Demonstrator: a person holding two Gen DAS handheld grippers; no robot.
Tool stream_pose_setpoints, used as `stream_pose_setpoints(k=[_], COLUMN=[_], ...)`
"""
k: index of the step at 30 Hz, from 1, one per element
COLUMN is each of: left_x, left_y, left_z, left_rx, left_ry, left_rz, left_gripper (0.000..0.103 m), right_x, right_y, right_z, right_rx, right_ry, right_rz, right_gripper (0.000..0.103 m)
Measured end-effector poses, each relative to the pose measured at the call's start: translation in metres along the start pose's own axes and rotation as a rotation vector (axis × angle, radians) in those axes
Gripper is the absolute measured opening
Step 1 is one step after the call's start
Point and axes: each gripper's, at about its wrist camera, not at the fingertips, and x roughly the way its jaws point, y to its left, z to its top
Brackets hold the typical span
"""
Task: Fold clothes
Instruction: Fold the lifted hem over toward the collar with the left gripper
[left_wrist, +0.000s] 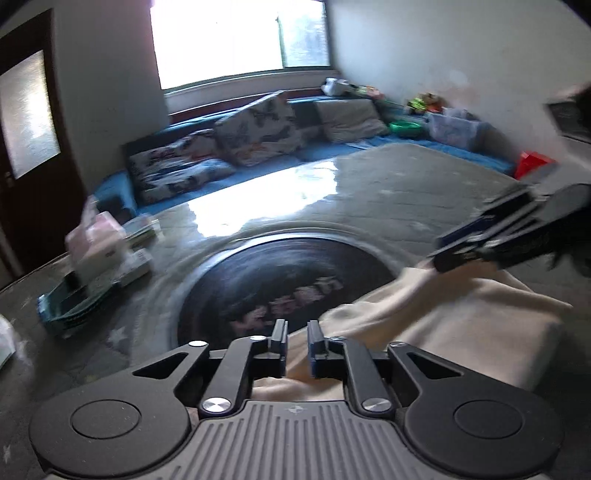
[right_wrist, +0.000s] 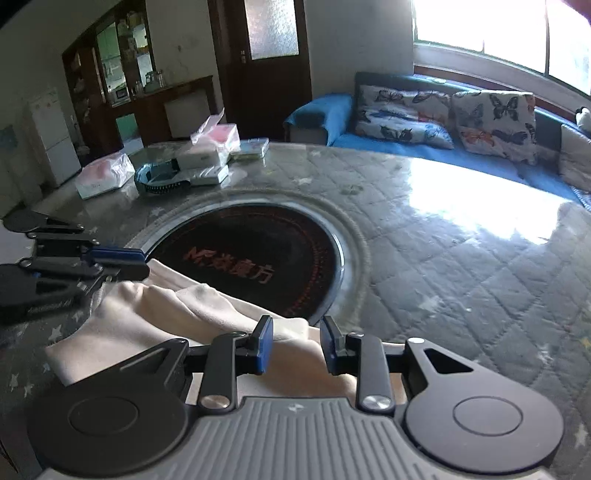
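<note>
The left gripper (left_wrist: 296, 341) and the right gripper (right_wrist: 296, 345) are both pointing forward and downward, side by side, each with its blue-padded jaws standing slightly apart and pressing on nothing, the right one's gap being the wider.

Quilted grey table (right_wrist: 461, 258) with cream garment (right_wrist: 147, 325), boxes (right_wrist: 207, 155).

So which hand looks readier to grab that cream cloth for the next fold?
Probably the right gripper: its jaws stand wider apart, with the cream cloth directly under them. The left gripper has barely parted jaws, over the cloth's edge.
</note>
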Motion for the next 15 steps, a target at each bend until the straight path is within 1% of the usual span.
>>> stream_pose_setpoints(k=[3,6,9,11,12,14,15], left_x=[0.011,0.023,0.031,0.033,0.034,0.033,0.032], left_y=[-0.010,-0.012,-0.013,-0.015,-0.016,-0.019,-0.021], left_z=[-0.001,-0.005,-0.008,-0.010,-0.010,-0.013,-0.013], left_rx=[0.043,0.058,0.070,0.088,0.102,0.127,0.140], left_ry=[0.037,0.069,0.086,0.086,0.083,0.073,0.063], left_rz=[-0.019,-0.018,-0.027,-0.026,-0.019,-0.014,0.000], left_gripper=[0.015,0.019,0.019,0.019,0.013,0.006,0.003], right_x=[0.016,0.024,0.026,0.027,0.027,0.027,0.025], right_y=[-0.002,-0.003,-0.002,-0.001,-0.001,0.001,0.003], right_z=[-0.001,-0.004,-0.005,-0.006,-0.006,-0.007,-0.006], right_rx=[0.018,0.035,0.022,0.014,0.010,0.006,-0.002], right_ry=[0.033,0.044,0.042,0.040,0.035,0.023,0.012], right_rz=[0.004,0.005,0.002,0.000,-0.002,-0.006,-0.014], right_gripper=[0.028,0.028,0.022,0.015,0.013,0.009,0.009])
